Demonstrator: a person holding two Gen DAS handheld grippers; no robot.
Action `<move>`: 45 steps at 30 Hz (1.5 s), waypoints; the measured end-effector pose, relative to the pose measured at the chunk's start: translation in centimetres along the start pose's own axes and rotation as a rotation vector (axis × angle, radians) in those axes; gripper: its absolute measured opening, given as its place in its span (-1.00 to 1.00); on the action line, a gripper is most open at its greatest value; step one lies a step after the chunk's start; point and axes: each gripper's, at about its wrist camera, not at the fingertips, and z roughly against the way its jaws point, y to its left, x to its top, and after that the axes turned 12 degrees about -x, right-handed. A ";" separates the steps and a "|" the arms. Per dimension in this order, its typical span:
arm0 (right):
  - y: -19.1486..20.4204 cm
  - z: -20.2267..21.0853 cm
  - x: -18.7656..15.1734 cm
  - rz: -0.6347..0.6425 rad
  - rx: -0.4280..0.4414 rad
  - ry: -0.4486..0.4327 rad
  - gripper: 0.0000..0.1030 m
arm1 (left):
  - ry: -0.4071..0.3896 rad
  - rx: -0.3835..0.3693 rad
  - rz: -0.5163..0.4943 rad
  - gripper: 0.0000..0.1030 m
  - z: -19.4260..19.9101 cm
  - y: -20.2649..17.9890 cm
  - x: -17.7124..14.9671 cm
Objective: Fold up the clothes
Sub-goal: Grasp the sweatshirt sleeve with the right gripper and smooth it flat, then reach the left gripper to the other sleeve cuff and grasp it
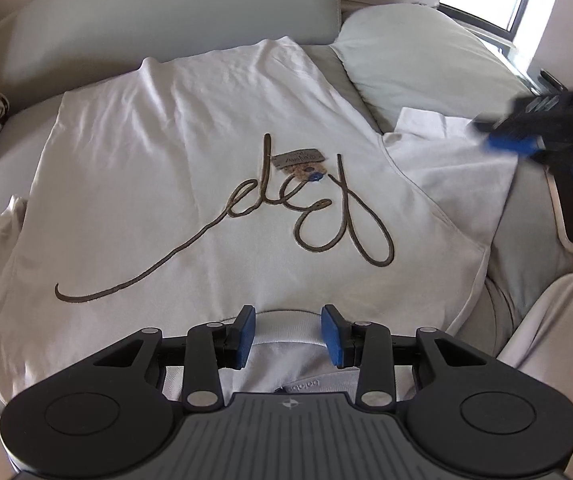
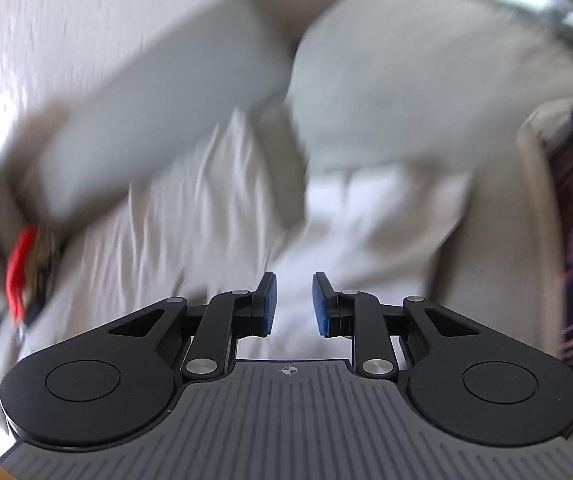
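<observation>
Left wrist view shows a white T-shirt [image 1: 190, 168] spread flat, front up, on a grey couch [image 1: 166, 8], a paper tag [image 1: 300, 160] on its chest. No fold shows in the body; the sleeve [image 1: 446, 168] on the pillow [image 1: 426, 52] side lies out, so folding remains. Left gripper [image 1: 288, 334] hovers at the collar [image 1: 286, 320], jaws wide, holding nothing. Right gripper [image 2: 293, 304], blurred near that sleeve, also stands parted and empty.

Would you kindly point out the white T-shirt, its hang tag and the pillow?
White T-shirt [image 1: 158, 152]: left wrist view, on the bare chest fabric.
Hang tag [image 1: 299, 159]: left wrist view, on the grey card.
Pillow [image 1: 418, 52]: left wrist view, on its top face.
</observation>
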 end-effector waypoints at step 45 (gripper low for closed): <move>15.5 8.5 -10.2 0.412 0.167 0.220 -0.25 | -0.371 0.060 0.682 -0.12 15.2 20.5 -6.0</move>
